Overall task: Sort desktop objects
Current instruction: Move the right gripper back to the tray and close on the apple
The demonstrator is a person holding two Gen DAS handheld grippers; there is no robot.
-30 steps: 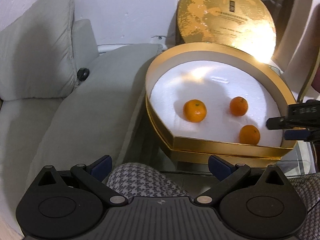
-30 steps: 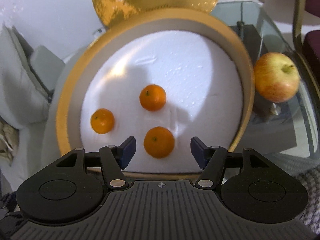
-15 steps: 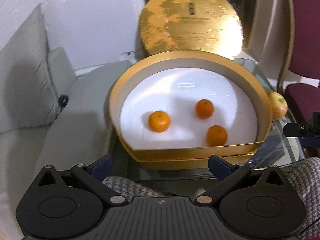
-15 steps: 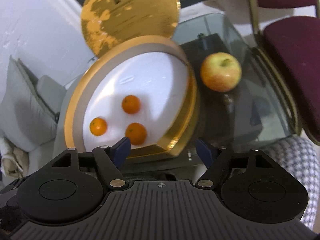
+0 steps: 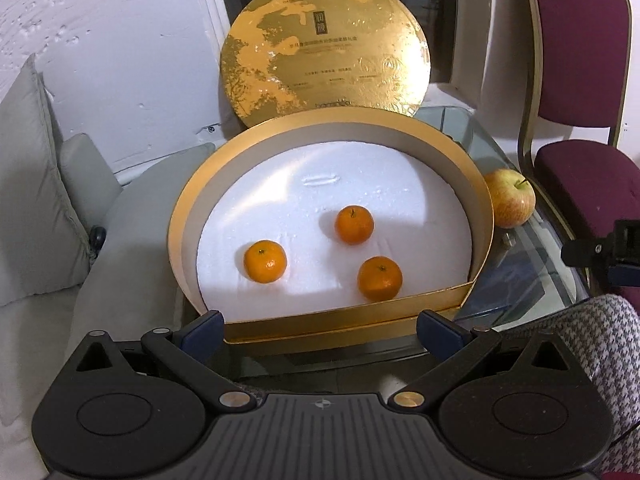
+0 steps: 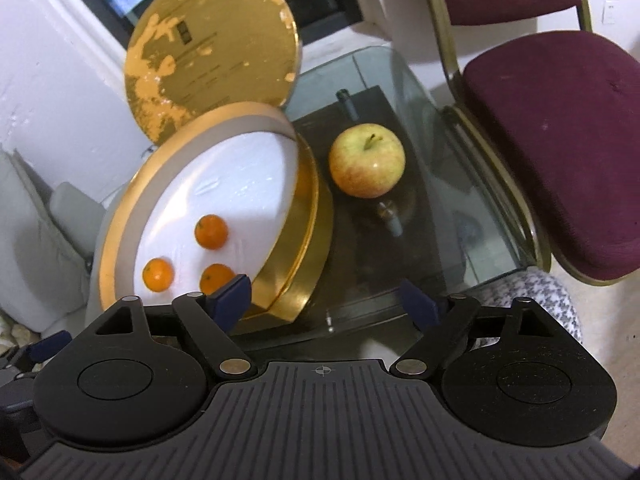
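A round gold box (image 5: 332,316) (image 6: 304,248) with a white foam floor sits on the glass table. Three mandarins lie in it: one at the left (image 5: 265,261) (image 6: 158,275), one further back (image 5: 354,225) (image 6: 211,232), one near the front rim (image 5: 379,278) (image 6: 216,278). A yellow-red apple (image 5: 510,203) (image 6: 367,160) stands on the glass right of the box. My left gripper (image 5: 320,330) is open in front of the box rim. My right gripper (image 6: 328,300) is open with nothing between its fingers; its jaws have just been opening. It is aimed at the glass between box and apple.
The gold lid (image 5: 324,50) (image 6: 212,60) leans upright on the wall behind the box. A dark red chair (image 5: 588,92) (image 6: 560,140) stands at the right. Grey sofa cushions (image 5: 36,216) lie at the left. Houndstooth fabric (image 5: 600,360) (image 6: 532,292) is near my grippers.
Both grippers have drawn back from the box. The right one has swung right, bringing the apple and chair to the middle of its view, and its jaws have spread wider. The mandarins have stayed put.
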